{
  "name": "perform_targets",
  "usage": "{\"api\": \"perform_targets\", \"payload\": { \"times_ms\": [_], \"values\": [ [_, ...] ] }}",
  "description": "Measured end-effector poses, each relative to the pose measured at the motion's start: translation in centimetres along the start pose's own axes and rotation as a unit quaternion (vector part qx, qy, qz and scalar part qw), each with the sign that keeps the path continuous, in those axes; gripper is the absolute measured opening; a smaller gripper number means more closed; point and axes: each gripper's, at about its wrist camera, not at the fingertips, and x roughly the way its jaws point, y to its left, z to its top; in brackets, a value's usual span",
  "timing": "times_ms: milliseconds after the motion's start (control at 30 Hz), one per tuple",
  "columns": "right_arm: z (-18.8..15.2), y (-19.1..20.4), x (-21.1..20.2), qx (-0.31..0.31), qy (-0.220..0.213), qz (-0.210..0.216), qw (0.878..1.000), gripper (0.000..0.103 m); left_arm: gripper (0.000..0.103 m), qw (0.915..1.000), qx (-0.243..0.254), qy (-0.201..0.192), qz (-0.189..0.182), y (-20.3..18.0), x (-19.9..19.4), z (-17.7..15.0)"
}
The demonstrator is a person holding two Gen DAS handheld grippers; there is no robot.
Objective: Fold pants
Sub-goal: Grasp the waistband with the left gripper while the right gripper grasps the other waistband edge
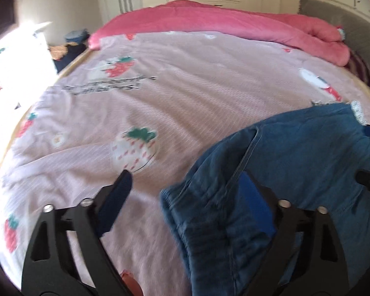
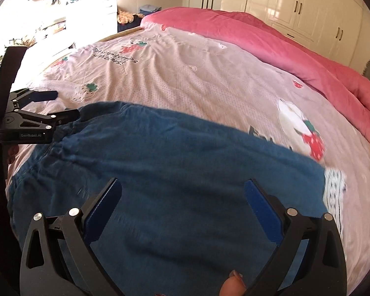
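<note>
Your right tool (image 2: 182,192) hangs just over the blue pants (image 2: 160,172), and its 2 blue pads (image 2: 261,212) are spread wide with nothing pinched between them. A fingertip (image 2: 231,286) shows at the very bottom, between the tool's black arms. Your left tool (image 1: 187,187) is spread too. One of its pads (image 1: 116,197) sits over the bare bed cover, and the other pad (image 1: 254,204) is pushed up against a bunched edge of the pants (image 1: 296,160); the cloth is between the pads, but they do not pinch it. From the right side you can see that same left tool (image 2: 61,106) at the far left end of the pants, near the gathered waist. The pants lie on the bed (image 2: 197,74), spread across the pink cover with strawberries on it. A white spotted bit of cloth (image 2: 333,190) peeks out at the right edge of the pants. Farther back, a bright pink blanket (image 2: 271,42) is heaped along the far side of the bed. Behind it stand cream closet doors (image 2: 296,5).
</note>
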Motion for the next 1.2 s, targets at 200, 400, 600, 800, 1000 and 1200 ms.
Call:
{"api": "perform_targets", "payload": {
  "times_ms": [200,400,600,800,1000,1200],
  "values": [
    [3.2,-0.7,3.2,-0.025,0.012,0.030,0.999,0.099,0.049,0.9989,0.019,0.013,-0.041,-0.2,2.4,0.8],
    [5.7,-0.6,6.7,-0.068,0.031,0.044,0.996,0.099,0.004,0.9953,0.051,0.032,-0.076,-1.1,3.7,0.2],
    [7.6,1.3,8.6,-0.124,0.031,0.050,0.991,0.099,0.001,0.9961,0.043,-0.028,-0.072,-0.5,1.1,0.6],
    [8.5,3.3,9.5,-0.172,0.053,0.091,0.979,0.044,0.001,0.9935,0.038,-0.071,-0.081,-0.3,-1.0,0.8],
    [7.6,4.4,6.8,-0.170,0.035,0.094,0.980,0.005,0.001,0.9935,0.030,-0.073,-0.082,0.1,-1.4,0.3],
    [6.1,4.5,1.5,-0.137,-0.017,0.087,0.987,0.004,0.002,0.9897,0.040,-0.109,-0.084,-0.7,-4.3,-0.8]
  ]
}}
